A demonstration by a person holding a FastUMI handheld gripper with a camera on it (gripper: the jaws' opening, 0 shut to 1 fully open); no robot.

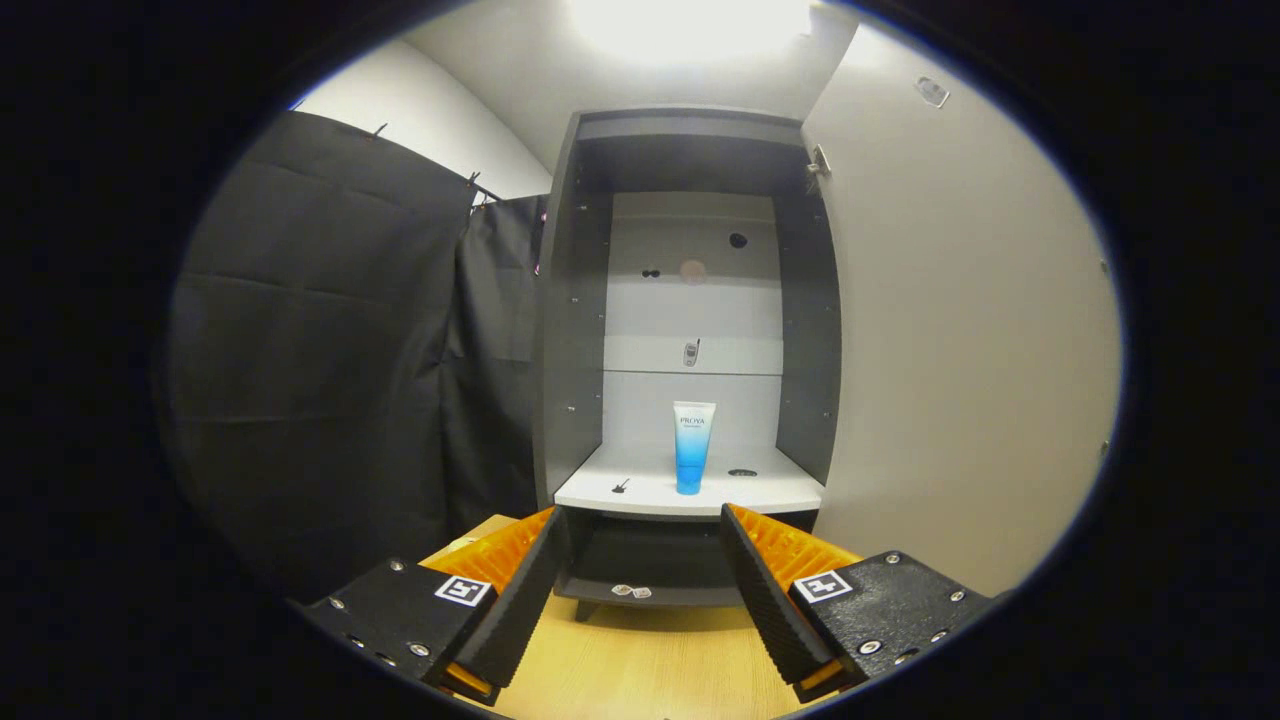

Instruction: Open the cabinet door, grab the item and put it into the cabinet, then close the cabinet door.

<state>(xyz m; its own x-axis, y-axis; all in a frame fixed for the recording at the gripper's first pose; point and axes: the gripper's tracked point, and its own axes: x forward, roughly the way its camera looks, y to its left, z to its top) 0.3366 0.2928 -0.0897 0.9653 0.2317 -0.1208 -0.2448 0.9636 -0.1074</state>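
Note:
A grey cabinet (580,330) stands ahead on a wooden table, its pale door (960,340) swung open to the right. On the cabinet's white shelf (640,492) a white-and-blue tube (692,447) stands upright, cap down. My gripper (640,570) is open, its two fingers spread wide with nothing between them. The fingers sit in front of the cabinet, below the shelf's front edge, and the tube is beyond them and apart from them.
Black cloth (330,370) hangs to the left of the cabinet. The wooden tabletop (640,670) lies under the fingers. A lower compartment (640,560) opens beneath the shelf. A small dark bit (620,486) and a dark round mark (742,472) lie on the shelf.

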